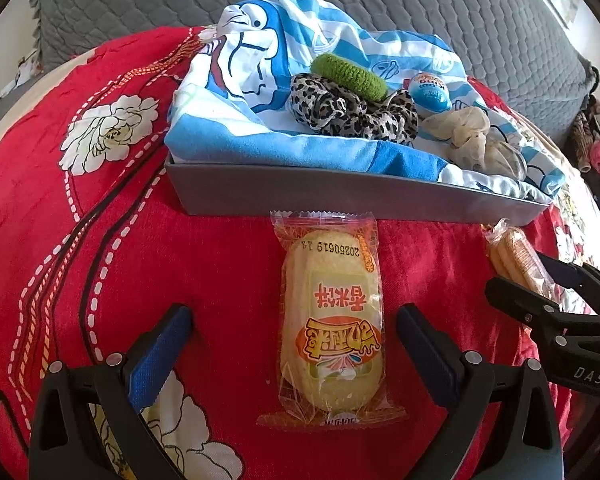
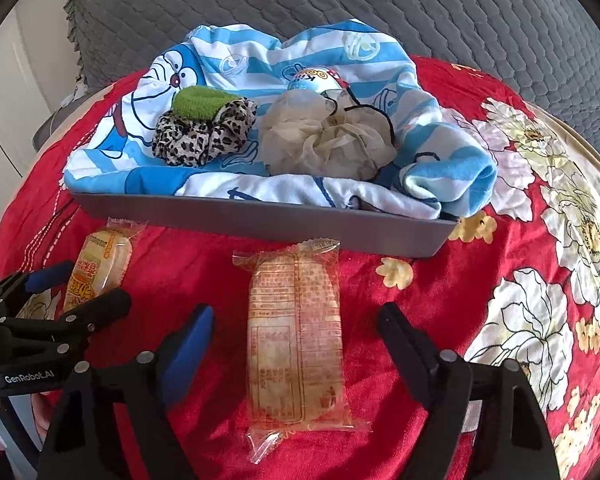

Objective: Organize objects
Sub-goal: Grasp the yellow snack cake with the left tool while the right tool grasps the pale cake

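Two hand-held grippers poised over snack packs on a red floral bedspread (image 1: 220,280), w/ a grey tray (image 1: 340,196) at 12 o'clock already lined with a blue-striped cartoon cloth (image 1: 240,80) carrying a green hair band (image 1: 350,76), leopard scrunchie (image 1: 352,114), cream scrunchie (image 1: 472,140) & a blue egg-shaped sweet (image 1: 432,90). Left gripper (image 1: 296,344) stands jaws apart either side of a yellow rice-cracker pack (image 1: 332,320), pads not touching it. Right gripper (image 2: 296,340) likewise open astride a second pack (image 2: 296,336), lying label-side down, clear of both fingers. Step in hand, by the look of it: pick-up of both packs. Next move likely calls for closing gently on the crinkly wrappers, then lifting toward the tray at 12.
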A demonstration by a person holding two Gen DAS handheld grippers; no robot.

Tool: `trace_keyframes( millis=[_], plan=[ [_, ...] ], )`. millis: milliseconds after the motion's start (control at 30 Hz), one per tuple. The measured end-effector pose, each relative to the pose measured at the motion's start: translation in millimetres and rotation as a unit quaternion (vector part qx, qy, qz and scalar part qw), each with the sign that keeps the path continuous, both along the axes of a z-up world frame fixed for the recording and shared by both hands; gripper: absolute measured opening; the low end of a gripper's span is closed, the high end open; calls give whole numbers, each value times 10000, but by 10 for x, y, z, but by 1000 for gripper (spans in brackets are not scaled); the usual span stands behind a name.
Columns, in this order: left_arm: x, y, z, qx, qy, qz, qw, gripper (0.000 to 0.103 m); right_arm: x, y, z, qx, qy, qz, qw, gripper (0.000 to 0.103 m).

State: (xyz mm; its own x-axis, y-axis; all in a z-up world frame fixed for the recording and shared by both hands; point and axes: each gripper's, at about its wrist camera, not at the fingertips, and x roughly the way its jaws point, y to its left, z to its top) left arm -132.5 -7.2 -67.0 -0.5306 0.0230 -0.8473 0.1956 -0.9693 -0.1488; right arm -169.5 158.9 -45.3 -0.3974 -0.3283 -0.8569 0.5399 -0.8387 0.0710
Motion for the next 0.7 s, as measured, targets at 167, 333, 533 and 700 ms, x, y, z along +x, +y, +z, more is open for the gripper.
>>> trace_keyframes(
  millis=[167, 333, 533, 700],
  plan=[
    [2, 6, 11, -13, -9, -21, 10000, 102, 17, -15, 13, -7, -14, 38, 10000, 75],
    [21, 9, 31, -123, 35, -41, 9999, 89, 17, -8, 18, -22, -40, 26, 10000, 63],
    [33, 5, 45, -199, 52, -70, 9998, 64, 13, 4, 34, -63, -68, 12, 10000, 51],
    [40, 61, 69, -254, 71, -174, 9995, 49, 35, -16, 55, -56, -28, 71, 10000, 43]
  ],
)
